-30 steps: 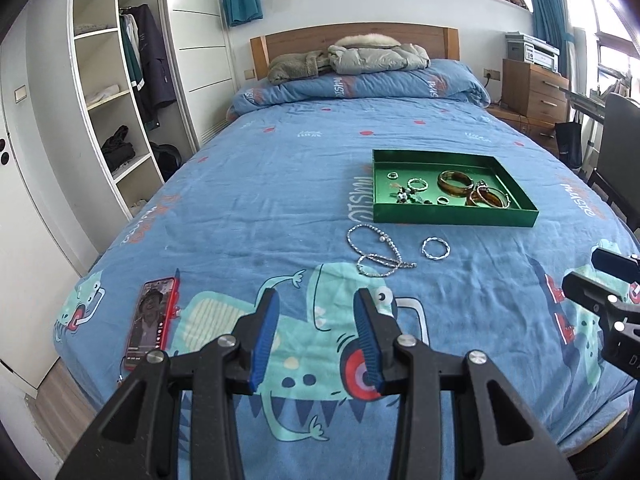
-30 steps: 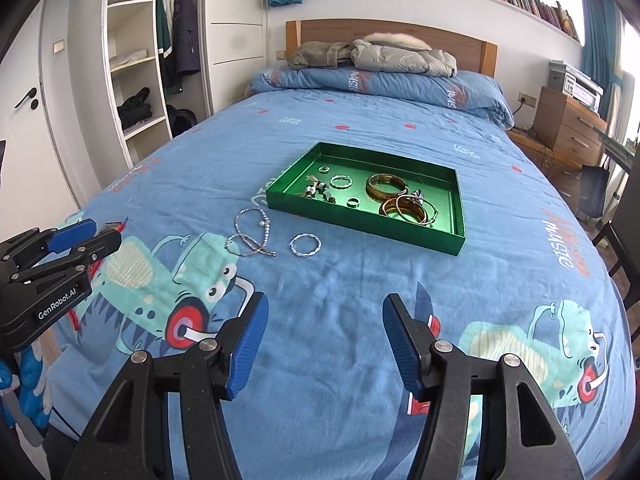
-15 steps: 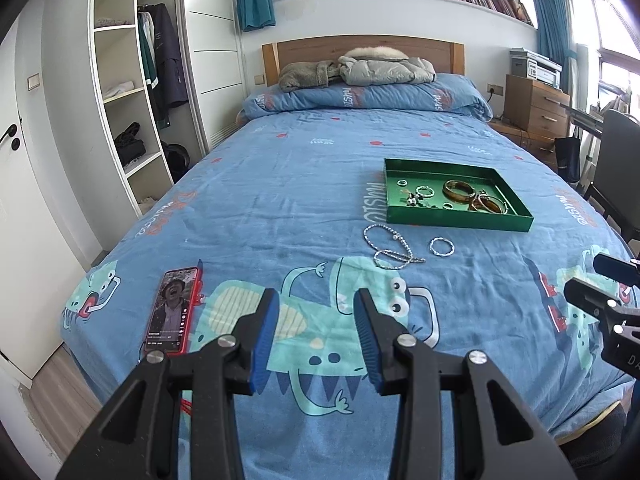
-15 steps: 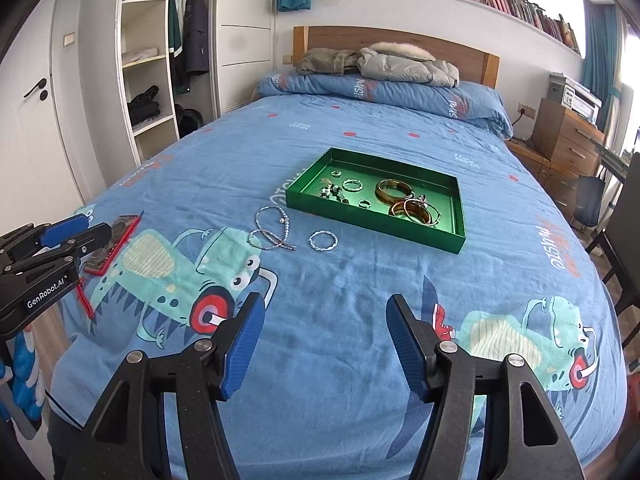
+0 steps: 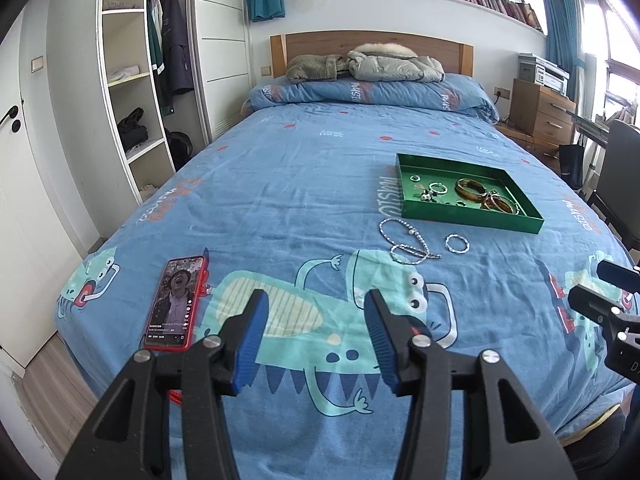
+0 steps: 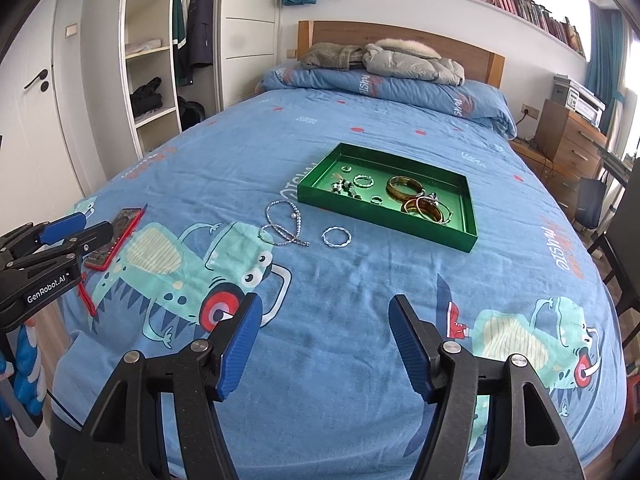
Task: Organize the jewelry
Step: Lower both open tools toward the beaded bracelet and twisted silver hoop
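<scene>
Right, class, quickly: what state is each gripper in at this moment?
Left gripper: open, holding nothing, above the bedspread.
Right gripper: open, holding nothing, above the bedspread.

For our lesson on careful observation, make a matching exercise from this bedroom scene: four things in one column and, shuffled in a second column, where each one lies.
Things:
1. amber bangles
2. beaded necklace
3. twisted silver bracelet
4. phone

Places:
A. on the bedspread, beside the necklace
B. near the bed's foot corner, screen lit
C. inside the green tray
D. looped on the bedspread, in front of the tray

Pairs: 1-C, 2-D, 3-A, 4-B
</scene>
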Demonstrator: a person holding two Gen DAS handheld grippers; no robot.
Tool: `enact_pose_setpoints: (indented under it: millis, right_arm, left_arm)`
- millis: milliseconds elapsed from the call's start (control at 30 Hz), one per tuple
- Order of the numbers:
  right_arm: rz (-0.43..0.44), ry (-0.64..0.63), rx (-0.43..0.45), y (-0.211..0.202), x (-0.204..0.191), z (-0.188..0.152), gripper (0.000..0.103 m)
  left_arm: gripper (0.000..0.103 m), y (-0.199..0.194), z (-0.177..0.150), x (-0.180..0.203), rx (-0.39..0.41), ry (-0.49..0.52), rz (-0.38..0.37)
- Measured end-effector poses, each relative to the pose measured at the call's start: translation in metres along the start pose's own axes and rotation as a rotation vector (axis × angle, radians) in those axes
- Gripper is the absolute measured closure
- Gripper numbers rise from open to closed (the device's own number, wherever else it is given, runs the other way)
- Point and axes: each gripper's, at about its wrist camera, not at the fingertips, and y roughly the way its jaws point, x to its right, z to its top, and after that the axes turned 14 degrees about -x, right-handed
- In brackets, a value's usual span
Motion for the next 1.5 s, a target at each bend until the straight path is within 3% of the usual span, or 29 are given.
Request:
enact_pose_setpoints:
  millis: [333, 700, 1233, 1500]
  right_arm:
    - [0.018, -0.012, -0.048, 0.033, -0.006, 0.015, 0.038]
    - [0.048, 0.007, -0.089, 0.076, 0.002, 0.029, 0.038]
    - [0.087, 0.029, -0.125, 0.130, 0.027, 0.050, 0.038]
    - [0.094, -0.011, -0.158, 0.170, 0.035, 0.071, 0.038]
  left_arm:
    - [0.055, 0.039, 0.012, -0.004, -0.063, -0.005, -0.007]
    - [0.055, 0.085, 0.028, 0.010, -0.160, -0.001, -0.108]
    - [0.055, 0.143, 0.044, 0.035, -0.241, 0.024, -0.101]
    - [0.055, 0.171, 0.060, 0.025, -0.243, -0.013, -0.198]
